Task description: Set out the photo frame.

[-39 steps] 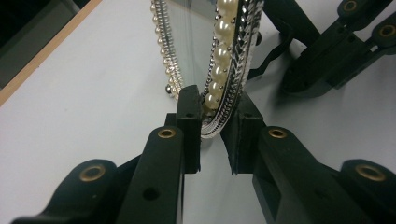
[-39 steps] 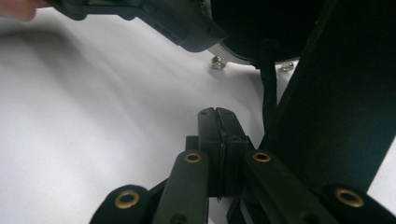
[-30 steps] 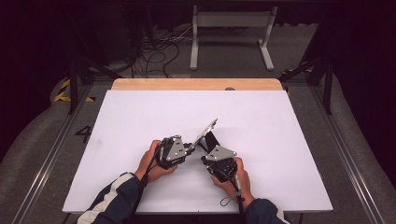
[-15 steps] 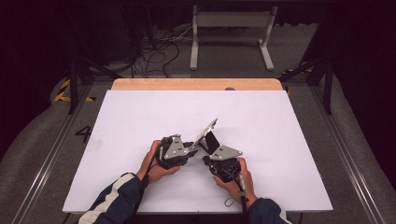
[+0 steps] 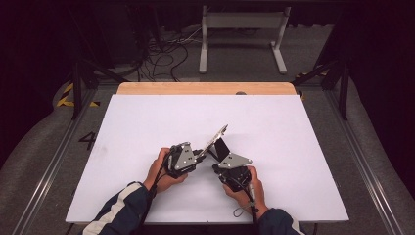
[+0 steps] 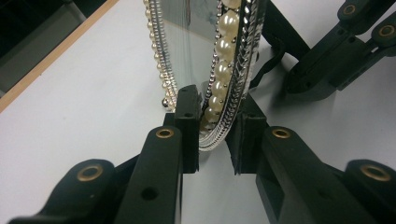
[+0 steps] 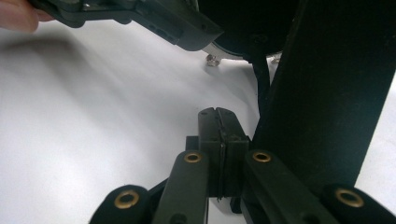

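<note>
A silver picture frame edged with pearls stands tilted on the white table. A black easel leg props it from behind. My left gripper has just been closing, and its pads are shut on the frame's lower rim. My right gripper is shut with nothing between its jaws. It points at the table just left of the black leg, under the frame's back. In the high view my right gripper sits close beside the left one.
A wooden strip runs along the table's far edge, with a white metal stand and cables on the floor beyond. White table surface stretches out to both sides. A fingertip of the hand on the left gripper shows in the right gripper view.
</note>
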Motion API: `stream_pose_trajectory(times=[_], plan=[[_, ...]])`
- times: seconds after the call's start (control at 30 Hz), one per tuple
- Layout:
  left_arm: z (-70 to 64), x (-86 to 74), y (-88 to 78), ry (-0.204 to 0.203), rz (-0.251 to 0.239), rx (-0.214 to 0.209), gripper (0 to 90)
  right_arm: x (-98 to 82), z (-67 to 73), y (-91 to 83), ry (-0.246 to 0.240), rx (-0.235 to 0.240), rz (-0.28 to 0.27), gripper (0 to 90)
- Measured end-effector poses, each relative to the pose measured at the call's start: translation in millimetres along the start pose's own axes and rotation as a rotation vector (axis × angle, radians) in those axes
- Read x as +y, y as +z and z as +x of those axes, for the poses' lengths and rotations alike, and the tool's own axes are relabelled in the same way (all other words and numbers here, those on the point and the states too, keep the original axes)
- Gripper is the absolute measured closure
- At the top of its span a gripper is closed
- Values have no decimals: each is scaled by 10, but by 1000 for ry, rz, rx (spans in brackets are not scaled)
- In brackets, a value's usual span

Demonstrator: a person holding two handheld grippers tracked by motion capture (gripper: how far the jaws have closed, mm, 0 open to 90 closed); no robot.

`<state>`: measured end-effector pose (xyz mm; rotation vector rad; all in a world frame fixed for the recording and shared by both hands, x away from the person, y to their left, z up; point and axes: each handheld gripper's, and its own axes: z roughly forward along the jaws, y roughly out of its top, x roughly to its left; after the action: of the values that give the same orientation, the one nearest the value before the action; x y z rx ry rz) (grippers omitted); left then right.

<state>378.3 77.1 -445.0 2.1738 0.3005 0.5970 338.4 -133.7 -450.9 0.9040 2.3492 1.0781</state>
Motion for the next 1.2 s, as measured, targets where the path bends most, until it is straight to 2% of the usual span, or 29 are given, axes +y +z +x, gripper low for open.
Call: stream_pose_trajectory(times=[0.23, 0.33, 0.43, 0.67, 1.2], plan=[[-28, 24, -22, 19, 12, 2, 766, 2, -8, -9, -10, 0, 8, 900], [-52, 33, -36, 12, 13, -8, 764, -6, -28, -22, -8, -4, 9, 900], [-75, 45, -38, 24, 13, -12, 755, -21, -53, -38, 8, -2, 11, 900], [-99, 58, -46, 28, 17, -16, 743, -35, -91, -65, 10, -1, 19, 900], [-86, 39, -18, -15, -9, -52, 714, -64, -195, -67, 14, -5, 28, 900]])
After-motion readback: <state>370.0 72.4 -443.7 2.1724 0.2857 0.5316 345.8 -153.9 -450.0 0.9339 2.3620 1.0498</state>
